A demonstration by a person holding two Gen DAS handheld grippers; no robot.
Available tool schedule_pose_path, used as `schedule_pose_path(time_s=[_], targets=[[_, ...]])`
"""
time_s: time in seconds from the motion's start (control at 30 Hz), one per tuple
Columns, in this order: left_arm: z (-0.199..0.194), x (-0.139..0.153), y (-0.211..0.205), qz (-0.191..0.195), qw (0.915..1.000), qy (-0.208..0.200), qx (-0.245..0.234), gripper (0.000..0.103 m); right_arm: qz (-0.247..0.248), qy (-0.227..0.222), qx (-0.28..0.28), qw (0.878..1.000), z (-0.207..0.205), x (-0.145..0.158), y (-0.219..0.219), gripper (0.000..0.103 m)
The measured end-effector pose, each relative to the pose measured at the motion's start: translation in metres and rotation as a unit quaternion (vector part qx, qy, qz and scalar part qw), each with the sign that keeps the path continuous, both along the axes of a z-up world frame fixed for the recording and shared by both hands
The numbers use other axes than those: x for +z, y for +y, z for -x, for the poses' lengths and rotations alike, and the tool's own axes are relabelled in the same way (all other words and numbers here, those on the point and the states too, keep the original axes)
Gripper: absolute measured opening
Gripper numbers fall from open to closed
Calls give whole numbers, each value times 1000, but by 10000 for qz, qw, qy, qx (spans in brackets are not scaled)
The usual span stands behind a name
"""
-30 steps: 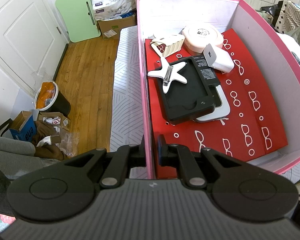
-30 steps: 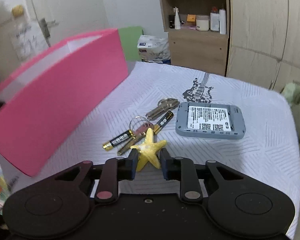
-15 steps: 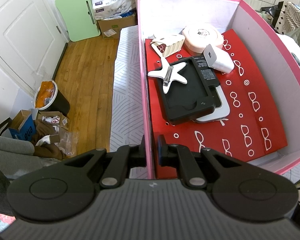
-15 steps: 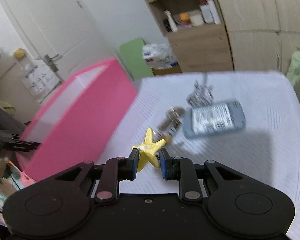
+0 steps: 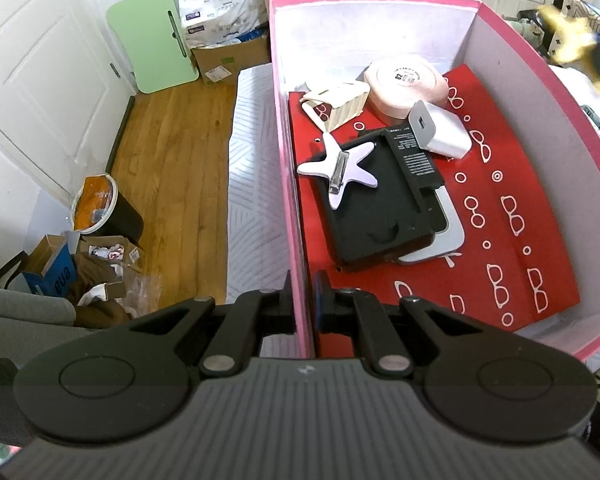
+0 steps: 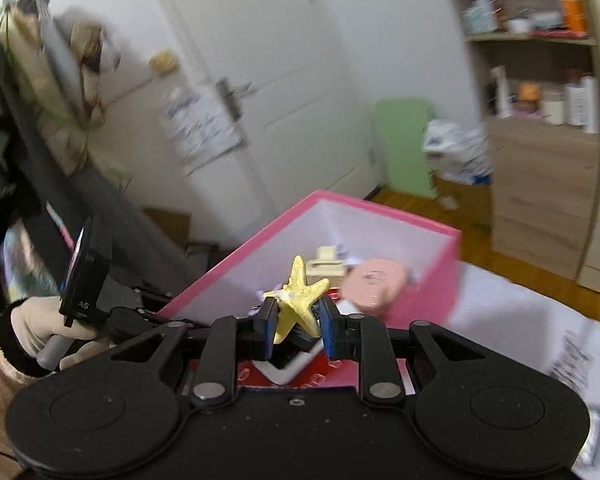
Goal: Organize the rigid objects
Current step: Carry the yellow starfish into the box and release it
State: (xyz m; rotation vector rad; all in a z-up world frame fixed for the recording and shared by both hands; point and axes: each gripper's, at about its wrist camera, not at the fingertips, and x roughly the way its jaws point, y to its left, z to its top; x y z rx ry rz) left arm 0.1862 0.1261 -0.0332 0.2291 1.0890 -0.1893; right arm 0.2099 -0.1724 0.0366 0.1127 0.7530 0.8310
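Observation:
My left gripper (image 5: 302, 300) is shut on the near left wall of the pink box (image 5: 296, 240). Inside lie a white starfish clip (image 5: 340, 166), a black tray (image 5: 376, 204), a white charger (image 5: 440, 130), a pink round case (image 5: 406, 86) and a cream clip (image 5: 340, 104). My right gripper (image 6: 298, 320) is shut on a yellow starfish (image 6: 298, 298) and holds it in the air above the pink box (image 6: 432, 276). The yellow starfish also shows blurred in the left wrist view (image 5: 568, 32), above the box's far right rim.
The box stands on a white patterned cloth (image 5: 252, 184). Left of it is wooden floor (image 5: 172, 152) with a black bin (image 5: 104, 212) and cardboard boxes. A white door (image 6: 284, 80) and a wooden shelf unit (image 6: 540, 140) stand behind.
My right gripper has lifted the yellow starfish off the cloth and swung left, over the pink box. The left gripper has kept its hold on the box wall.

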Motion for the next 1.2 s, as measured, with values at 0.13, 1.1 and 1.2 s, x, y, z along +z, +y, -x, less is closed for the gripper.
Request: schedule_pose_path(time_s=[0.13, 1.1, 1.2], targets=[[-12, -1, -3, -100, 9997, 215, -65, 7, 472, 351, 448, 9973, -27, -11, 47, 27], [-35, -8, -15, -354, 9982, 477, 32, 9, 1394, -928, -276, 9855, 40, 2, 9, 37], [-35, -8, -15, -367, 9982, 468, 52, 9, 1076, -740, -656, 9893, 48, 6, -31, 38]])
